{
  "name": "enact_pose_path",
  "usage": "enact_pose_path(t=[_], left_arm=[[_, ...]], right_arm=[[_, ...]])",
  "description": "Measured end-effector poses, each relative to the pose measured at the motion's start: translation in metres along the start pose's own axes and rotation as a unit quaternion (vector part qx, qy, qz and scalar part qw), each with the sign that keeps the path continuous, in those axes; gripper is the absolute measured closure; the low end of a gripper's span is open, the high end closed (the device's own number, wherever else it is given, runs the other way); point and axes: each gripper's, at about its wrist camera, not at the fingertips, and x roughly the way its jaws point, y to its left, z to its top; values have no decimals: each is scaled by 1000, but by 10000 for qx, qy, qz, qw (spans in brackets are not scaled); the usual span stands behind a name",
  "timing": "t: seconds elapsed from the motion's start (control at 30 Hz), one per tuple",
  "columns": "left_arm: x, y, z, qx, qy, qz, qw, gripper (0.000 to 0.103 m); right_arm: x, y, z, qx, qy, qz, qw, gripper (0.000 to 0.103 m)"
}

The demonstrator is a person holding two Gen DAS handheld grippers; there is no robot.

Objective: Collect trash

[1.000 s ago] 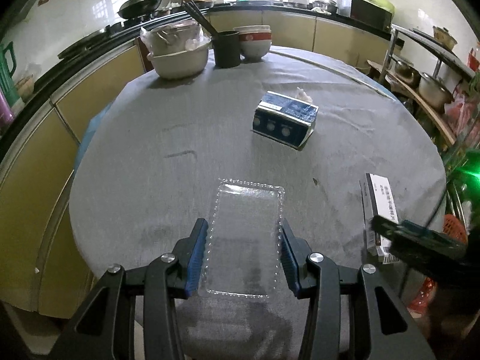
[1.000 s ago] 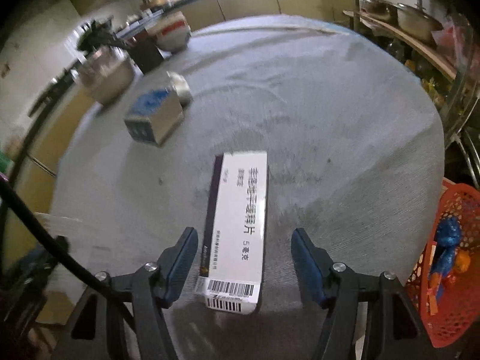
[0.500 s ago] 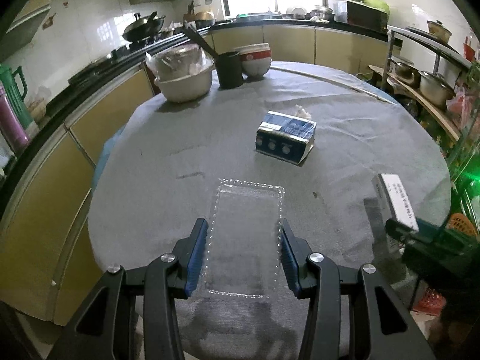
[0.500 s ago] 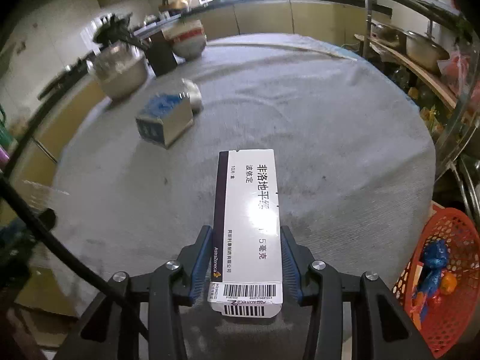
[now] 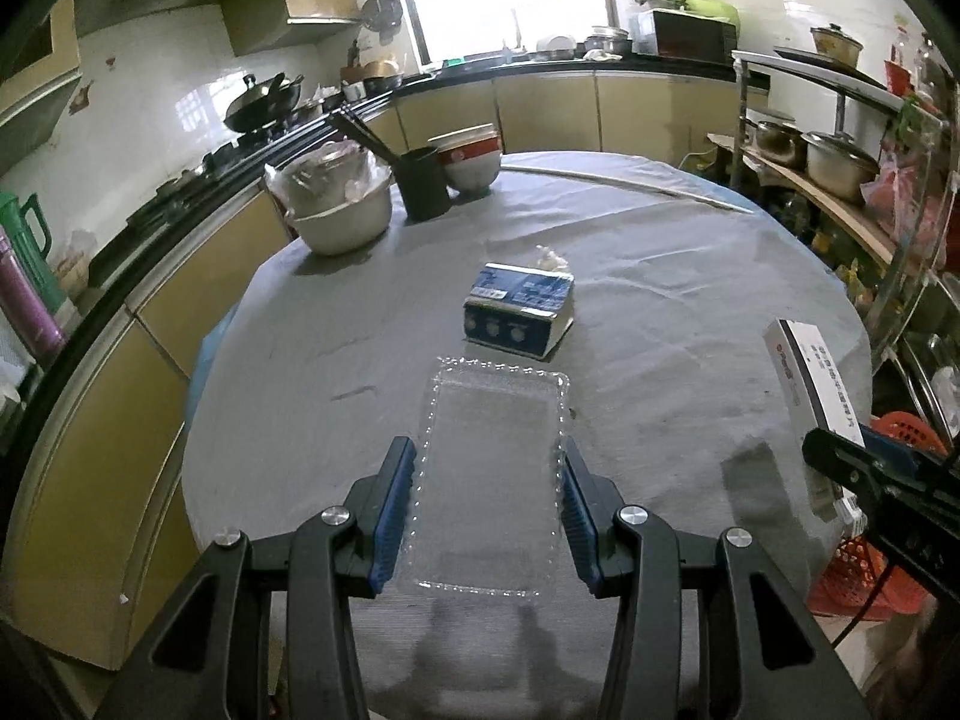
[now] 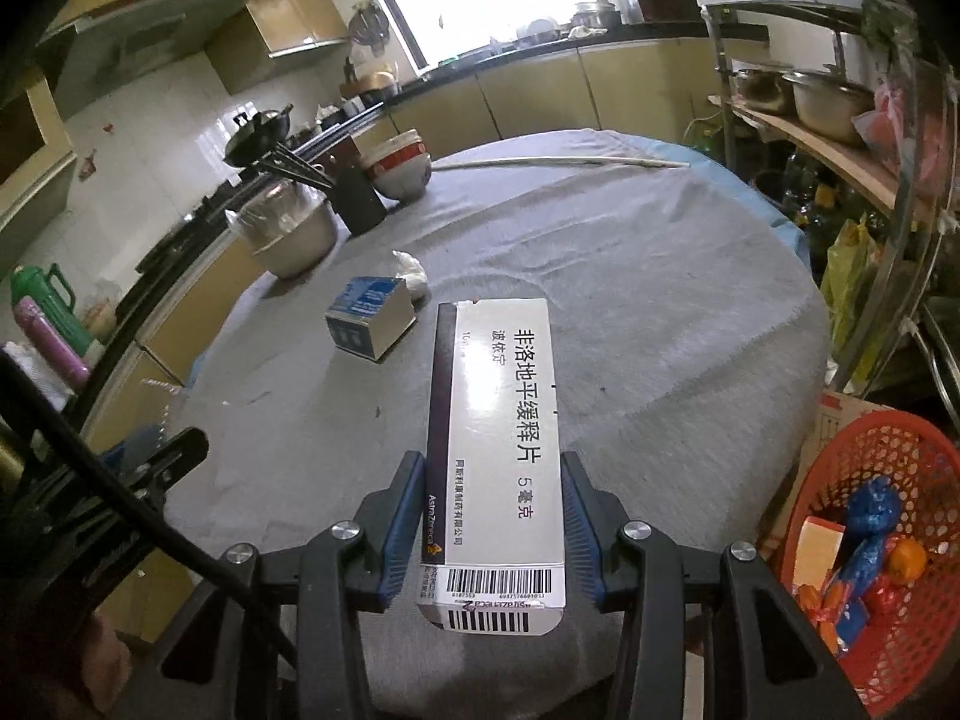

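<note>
Now medicine box [image 6: 495, 450] clamped between right gripper [image 6: 489, 531] pads

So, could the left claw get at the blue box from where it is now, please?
Probably not yet: the left claw is shut on the clear plastic tray, so it is occupied. The blue box sits unobstructed beyond it.

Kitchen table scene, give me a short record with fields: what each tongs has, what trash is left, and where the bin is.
left tongs: shut on clear plastic tray, lifted off the table
right tongs: shut on white medicine box, held above the table
trash left: blue carton, crumpled tissue behind it
bin: red basket beside the table, wrappers inside
</note>
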Motion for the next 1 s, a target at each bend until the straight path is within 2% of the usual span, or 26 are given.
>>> enact_pose_path(t=[0.67, 1.0], left_arm=[[-13, -61, 4, 528, -97, -299, 9981, 55], [-21, -80, 3, 753, -163, -409, 9962, 55]], right_arm=[[-39, -49, -21, 373, -238, 68, 9990, 56], [-50, -58, -25, 438, -327, 17, 9985, 56]])
